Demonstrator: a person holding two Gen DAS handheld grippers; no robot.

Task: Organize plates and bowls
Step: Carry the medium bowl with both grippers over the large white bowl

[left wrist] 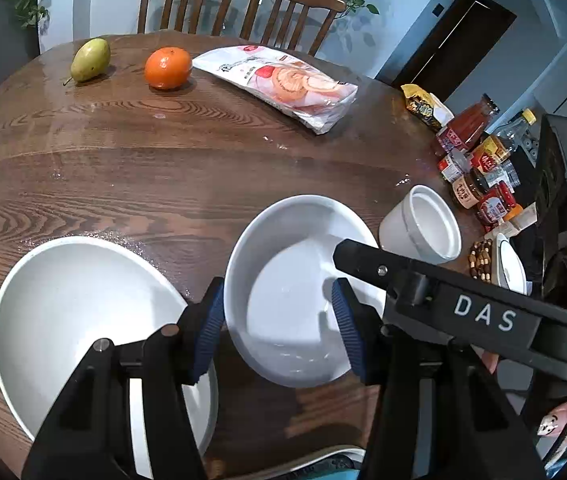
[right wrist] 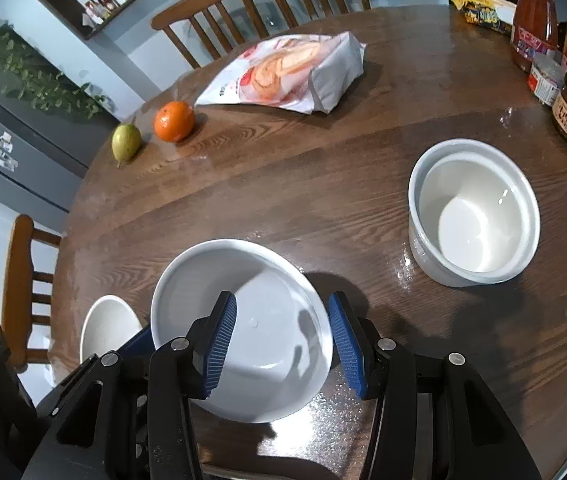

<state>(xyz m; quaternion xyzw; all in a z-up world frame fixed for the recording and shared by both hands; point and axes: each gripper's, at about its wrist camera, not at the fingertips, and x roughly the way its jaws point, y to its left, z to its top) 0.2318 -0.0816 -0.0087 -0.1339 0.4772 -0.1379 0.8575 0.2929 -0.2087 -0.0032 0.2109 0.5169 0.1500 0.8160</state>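
Note:
A white shallow bowl point(left wrist: 283, 264) sits on the round wooden table, also in the right wrist view point(right wrist: 251, 280). My left gripper point(left wrist: 279, 320) is open, its blue pads straddling the bowl's left wall. My right gripper point(right wrist: 281, 344) is open, its pads straddling the bowl's right rim; its black body shows in the left wrist view point(left wrist: 463, 308). A large white plate point(left wrist: 75, 312) lies left of the bowl, also in the right wrist view point(right wrist: 107, 324). Two nested white deep bowls point(right wrist: 475, 212) stand to the right, also in the left wrist view point(left wrist: 423, 228).
A pear point(left wrist: 90, 59), an orange point(left wrist: 167, 68) and a snack bag point(left wrist: 279, 84) lie at the far side. Sauce jars and bottles point(left wrist: 479, 160) crowd the right edge. A bead mat point(left wrist: 481, 260) lies beside them. Wooden chairs point(left wrist: 243, 0) stand behind the table.

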